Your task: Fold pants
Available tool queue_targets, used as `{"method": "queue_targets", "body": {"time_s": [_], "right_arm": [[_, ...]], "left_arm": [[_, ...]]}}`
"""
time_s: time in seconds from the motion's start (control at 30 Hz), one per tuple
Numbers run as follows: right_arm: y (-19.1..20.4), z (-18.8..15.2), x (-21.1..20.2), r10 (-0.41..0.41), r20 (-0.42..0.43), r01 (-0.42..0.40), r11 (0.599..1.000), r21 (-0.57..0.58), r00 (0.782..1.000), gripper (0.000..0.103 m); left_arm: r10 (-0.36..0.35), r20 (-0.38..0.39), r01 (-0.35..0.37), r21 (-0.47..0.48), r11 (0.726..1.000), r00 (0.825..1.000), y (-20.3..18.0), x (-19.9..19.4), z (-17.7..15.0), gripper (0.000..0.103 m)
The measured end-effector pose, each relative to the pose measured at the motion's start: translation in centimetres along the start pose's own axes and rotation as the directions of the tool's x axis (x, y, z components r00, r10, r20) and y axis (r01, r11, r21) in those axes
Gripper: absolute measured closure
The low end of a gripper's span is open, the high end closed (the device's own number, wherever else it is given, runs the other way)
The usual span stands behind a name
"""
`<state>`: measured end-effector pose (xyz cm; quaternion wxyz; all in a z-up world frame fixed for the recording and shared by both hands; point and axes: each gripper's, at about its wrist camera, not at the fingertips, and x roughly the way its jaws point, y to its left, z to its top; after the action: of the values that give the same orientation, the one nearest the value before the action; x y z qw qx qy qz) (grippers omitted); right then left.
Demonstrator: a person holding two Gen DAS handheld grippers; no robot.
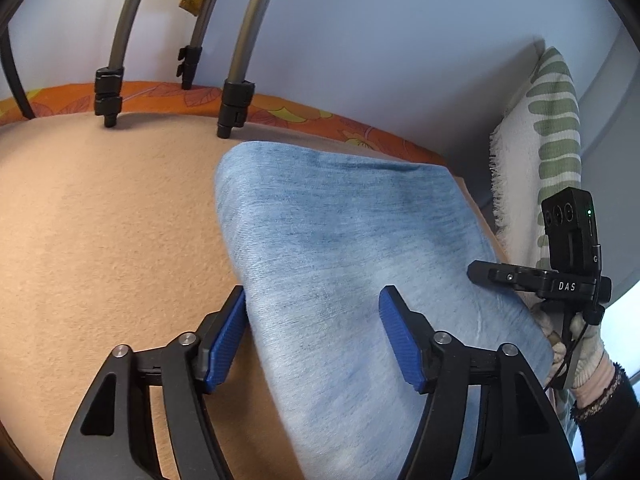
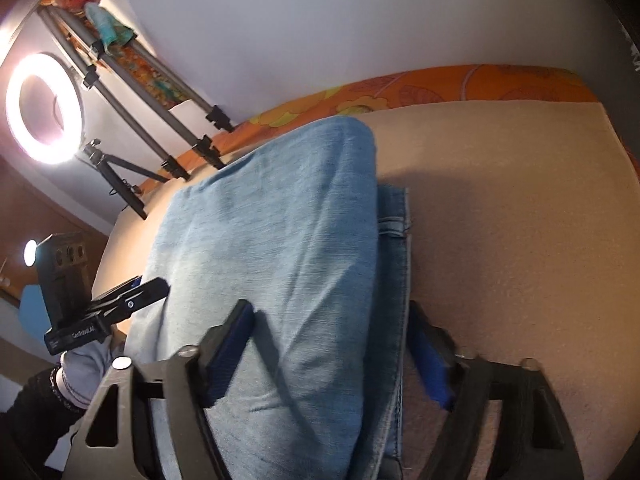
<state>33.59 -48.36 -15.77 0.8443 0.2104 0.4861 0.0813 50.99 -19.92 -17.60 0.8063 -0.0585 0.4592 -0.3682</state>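
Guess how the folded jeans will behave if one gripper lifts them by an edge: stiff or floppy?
Probably floppy: the jeans lie in soft rounded folds on the beige blanket, so the layers would likely sag and unfold. Likely fairly heavy, being stacked denim. The woven surface looks grippy, unlikely to slip.

pants (image 2: pixel 280 248) cut off at bottom edge, right gripper's fingers (image 2: pixel 432 364) motion-blurred

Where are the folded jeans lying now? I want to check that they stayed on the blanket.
The folded jeans lie on the beige blanket, under both wrist cameras, short of the orange floral sheet along the wall and right of the tripod legs.
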Motion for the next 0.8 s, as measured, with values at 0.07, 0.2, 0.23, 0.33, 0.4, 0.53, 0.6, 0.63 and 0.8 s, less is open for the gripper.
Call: {"method": "queue_targets", "body": {"time_s": [0.07,0.2,0.23,0.33,0.4,0.53,0.6,0.63,0.8], "right_arm": [[0.2,-0.1,0.4,0.038,-0.005,-0.038,0.999,0.011,0.999,0.047],[0.1,-0.4,0.5,0.06,0.017,-0.06,0.997,0.047,0.998,0.057],[0.2,-0.4,0.5,0.051,0.025,-0.053,0.997,0.056,0.998,0.06],[0.7,-0.6,0.0,0.014,0.049,-0.017,0.998,0.058,0.999,0.071],[1.4,-0.7,-0.6,-0.014,0.066,0.011,0.999,0.046,0.998,0.076],[2.8,-0.9,-1.7,-0.062,0.089,0.06,0.998,0.024,0.994,0.081],[3.3,-0.9,-2.3,-0.066,0.106,0.064,0.998,0.021,0.992,0.082],[3.5,-0.9,-2.6,-0.063,0.115,0.061,0.998,0.022,0.991,0.083],[4.9,-1.2,-4.8,-0.065,0.162,0.064,0.998,0.01,0.985,0.084]], "left_arm": [[-0.001,0.006,0.001,-0.007,1.0,1.0,0.0,0.1,0.0,0.048],[-0.005,0.009,0.005,-0.024,1.0,1.0,-0.4,0.0,0.4,0.072],[-0.001,0.012,0.001,-0.015,1.0,1.0,-0.7,-0.1,0.5,0.079],[0.014,0.03,-0.014,0.017,1.0,0.999,-1.6,-0.3,0.6,0.084],[0.009,0.033,-0.009,0.009,1.0,0.999,-1.5,-0.5,0.7,0.086],[0.01,0.045,-0.011,0.023,1.0,0.999,-1.7,-1.1,0.6,0.088],[0.005,0.055,-0.007,0.034,0.999,0.998,-1.9,-1.6,0.7,0.089],[0.002,0.059,-0.004,0.043,0.999,0.998,-2.2,-1.8,0.7,0.089],[-0.013,0.086,0.004,0.106,0.994,0.996,-3.7,-3.2,0.9,0.09]]}}
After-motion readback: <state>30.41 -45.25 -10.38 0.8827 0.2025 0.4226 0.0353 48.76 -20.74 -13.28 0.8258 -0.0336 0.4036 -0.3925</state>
